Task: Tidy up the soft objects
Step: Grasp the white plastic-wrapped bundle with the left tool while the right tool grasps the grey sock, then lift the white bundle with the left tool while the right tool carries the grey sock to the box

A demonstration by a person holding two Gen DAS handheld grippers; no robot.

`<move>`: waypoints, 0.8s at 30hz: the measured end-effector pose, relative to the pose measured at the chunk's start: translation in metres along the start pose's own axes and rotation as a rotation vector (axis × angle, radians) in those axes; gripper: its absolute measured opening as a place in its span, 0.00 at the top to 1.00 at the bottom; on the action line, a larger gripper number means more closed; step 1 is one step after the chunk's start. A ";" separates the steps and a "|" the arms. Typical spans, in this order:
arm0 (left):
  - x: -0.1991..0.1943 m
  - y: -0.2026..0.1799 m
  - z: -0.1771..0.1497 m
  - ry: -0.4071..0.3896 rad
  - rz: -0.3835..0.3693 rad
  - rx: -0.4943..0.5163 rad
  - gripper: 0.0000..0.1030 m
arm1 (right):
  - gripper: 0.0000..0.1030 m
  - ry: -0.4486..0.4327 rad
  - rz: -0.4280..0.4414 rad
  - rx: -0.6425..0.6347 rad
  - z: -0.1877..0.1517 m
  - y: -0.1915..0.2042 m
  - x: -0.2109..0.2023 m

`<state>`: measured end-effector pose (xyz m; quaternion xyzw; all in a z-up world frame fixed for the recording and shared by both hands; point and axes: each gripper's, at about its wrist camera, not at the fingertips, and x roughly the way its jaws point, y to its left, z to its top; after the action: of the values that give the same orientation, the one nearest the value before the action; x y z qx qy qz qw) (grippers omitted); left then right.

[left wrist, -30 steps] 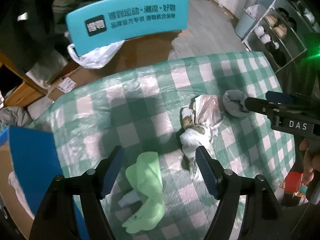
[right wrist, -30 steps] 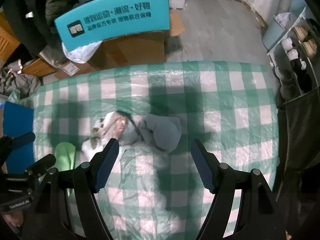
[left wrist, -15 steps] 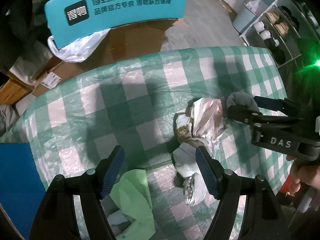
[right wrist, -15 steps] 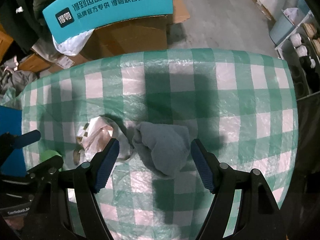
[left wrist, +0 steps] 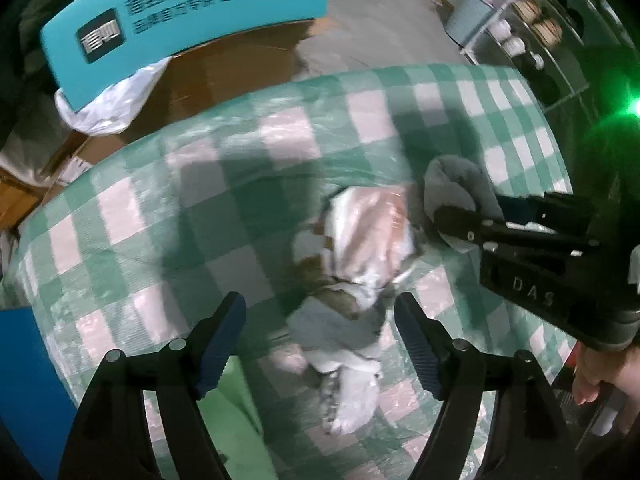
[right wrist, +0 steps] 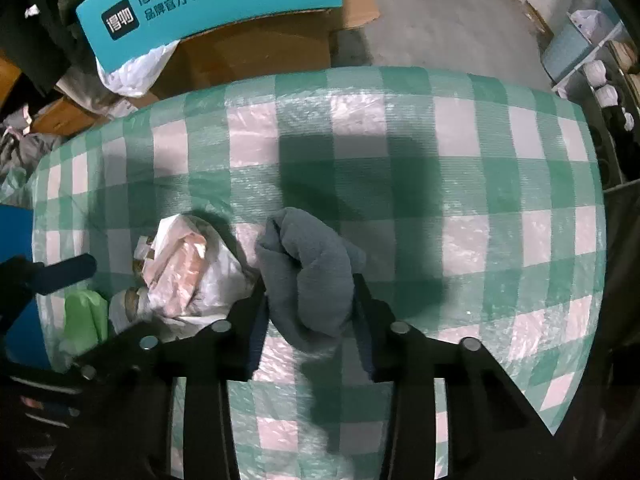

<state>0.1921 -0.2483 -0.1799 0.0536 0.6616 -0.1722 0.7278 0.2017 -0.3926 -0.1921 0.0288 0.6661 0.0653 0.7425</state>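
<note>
Checked cloth in green and white covers the table (right wrist: 400, 140) in front of you, sealed under a crinkled clear film, and it fills most of both views. Beyond its far edge stand a brown cardboard box (right wrist: 256, 56) and a curved teal sign (right wrist: 208, 4) printed with white characters.

Three soft things lie close together on the left half of the table. Largest is a crumpled white and pink plastic bundle (right wrist: 188, 276), with brown patches showing through the wrapping. Just beside it, to the right, sits a grey fleece cloth (right wrist: 308, 276), rolled into a fat lump. A pale green cloth (right wrist: 82, 320) lies near your edge of the table, left of the bundle.

Your right gripper (right wrist: 310, 312) has its two dark fingers pressed against either side of the grey fleece cloth, squeezing it at its lower half while it rests on the table. This looks like a grip meant to lift that piece clear of the bundle it touches.

Your left gripper (left wrist: 320, 332) hangs above the table with its ribbed fingers (left wrist: 222, 340) spread wide, holding nothing. The lower end of the plastic bundle lies between them, so it is probably lined up as your next pick.
</note>
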 end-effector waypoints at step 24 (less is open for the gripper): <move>0.003 -0.014 -0.015 -0.043 0.036 0.045 0.57 | 0.71 -0.059 0.009 0.054 -0.030 -0.011 -0.029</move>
<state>0.1733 -0.2570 -0.1831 0.0780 0.6406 -0.1752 0.7435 0.1700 -0.4085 -0.1683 0.0536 0.6453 0.0499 0.7604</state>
